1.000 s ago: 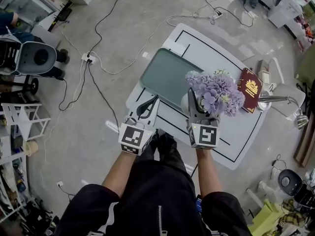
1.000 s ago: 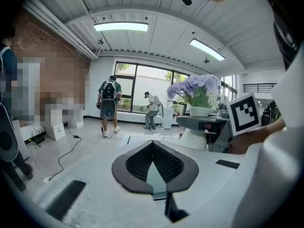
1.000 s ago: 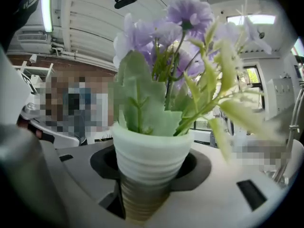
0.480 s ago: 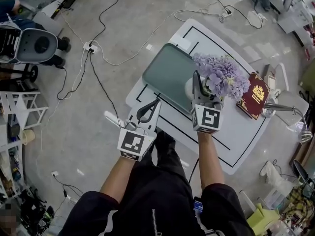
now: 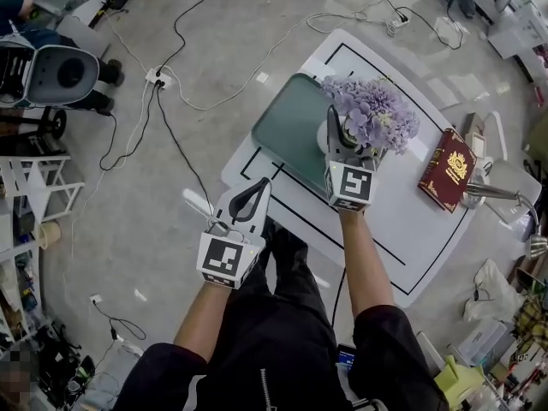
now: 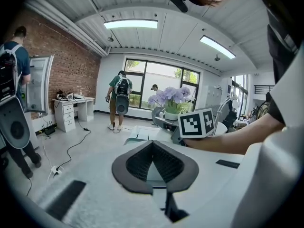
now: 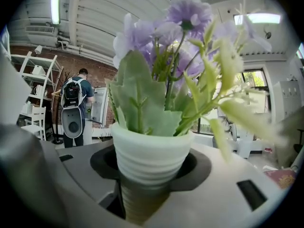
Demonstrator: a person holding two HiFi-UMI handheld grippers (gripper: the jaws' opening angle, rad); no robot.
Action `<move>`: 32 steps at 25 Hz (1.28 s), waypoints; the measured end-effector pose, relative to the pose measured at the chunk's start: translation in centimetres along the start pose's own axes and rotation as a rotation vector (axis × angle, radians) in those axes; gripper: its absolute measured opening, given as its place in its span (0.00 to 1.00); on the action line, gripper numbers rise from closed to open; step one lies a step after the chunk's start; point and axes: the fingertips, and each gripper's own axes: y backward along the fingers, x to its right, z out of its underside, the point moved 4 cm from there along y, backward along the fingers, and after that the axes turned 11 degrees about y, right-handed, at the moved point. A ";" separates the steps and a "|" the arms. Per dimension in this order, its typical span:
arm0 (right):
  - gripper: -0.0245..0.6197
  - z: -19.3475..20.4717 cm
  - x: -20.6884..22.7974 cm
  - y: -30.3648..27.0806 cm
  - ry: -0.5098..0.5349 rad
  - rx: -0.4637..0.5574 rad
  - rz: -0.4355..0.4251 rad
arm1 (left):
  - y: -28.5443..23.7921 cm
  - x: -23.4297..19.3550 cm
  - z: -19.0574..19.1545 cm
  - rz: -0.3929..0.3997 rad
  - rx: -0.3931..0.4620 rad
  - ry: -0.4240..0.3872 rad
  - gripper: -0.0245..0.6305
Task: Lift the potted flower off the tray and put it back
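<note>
A white ribbed pot of purple flowers (image 5: 372,114) hangs at the right edge of the green tray (image 5: 287,127) on the white table. My right gripper (image 5: 341,131) is shut on the pot. In the right gripper view the pot (image 7: 151,146) fills the gap between the right gripper's (image 7: 149,164) dark pads. Whether the pot rests on the tray is hidden. My left gripper (image 5: 261,187) hovers at the table's near left edge, shut and holding nothing. From the left gripper view, the left gripper (image 6: 153,146) points towards the flowers (image 6: 170,98).
A red book (image 5: 447,169) lies on the table (image 5: 402,229) right of the flowers, with a desk lamp (image 5: 505,197) beyond it. Cables (image 5: 171,101) and a power strip cross the floor at left. A person with a backpack (image 6: 119,96) stands far off.
My right gripper has carried the potted flower left, away from the red book and over to the tray's right edge. The left gripper has drawn back a little towards me.
</note>
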 end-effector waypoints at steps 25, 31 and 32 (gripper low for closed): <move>0.43 2.2 -1.7 -0.5 0.047 -0.003 -0.003 | -0.2 -0.9 1.2 0.034 -0.027 0.039 0.04; 0.48 2.0 -1.4 -0.6 0.024 -0.012 -0.016 | -0.1 -0.9 1.3 0.046 -0.031 0.044 0.04; 0.48 2.0 -1.3 -0.5 0.021 -0.014 -0.015 | -0.1 -0.9 1.3 0.049 -0.031 0.043 0.04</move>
